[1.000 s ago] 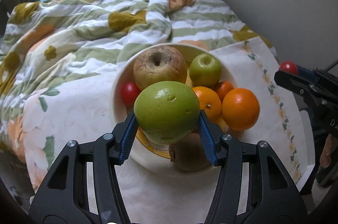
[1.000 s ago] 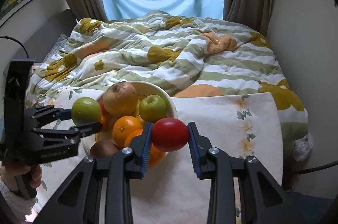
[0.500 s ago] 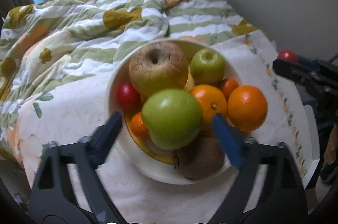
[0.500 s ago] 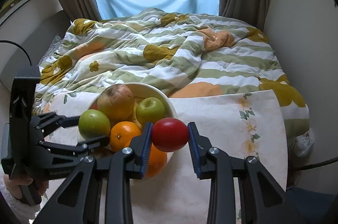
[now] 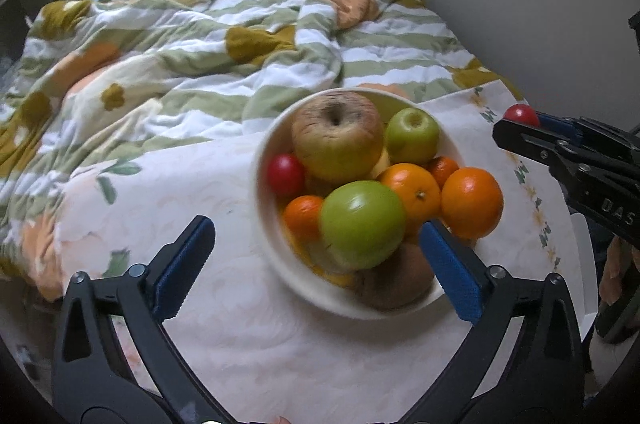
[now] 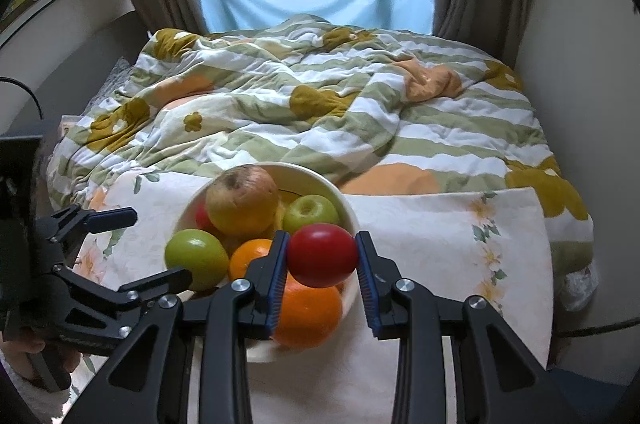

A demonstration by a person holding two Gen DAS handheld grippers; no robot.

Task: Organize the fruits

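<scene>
A white bowl (image 5: 272,248) (image 6: 344,203) on a floral cloth holds a heap of fruit: a big brownish apple (image 5: 336,139), a small green apple (image 5: 412,133), oranges (image 5: 472,201), a red fruit (image 5: 285,173), a kiwi (image 5: 400,284). A large green apple (image 5: 362,224) (image 6: 196,258) lies on the near side of the heap. My left gripper (image 5: 316,264) is open and empty, its jaws wide, just in front of the bowl. My right gripper (image 6: 322,256) is shut on a red tomato (image 6: 322,254) (image 5: 520,113), held above the bowl's right side.
The bowl sits on a white floral cloth (image 5: 180,203) (image 6: 460,244) over a bed. A rumpled green-striped quilt (image 5: 200,35) (image 6: 320,103) lies behind it. A wall (image 5: 540,3) stands to the right; curtains and a window are at the back.
My left gripper opened and let go of the large green apple, which now rests in the bowl; the gripper drew back and left. My right gripper still holds the tomato and moved closer over the bowl.
</scene>
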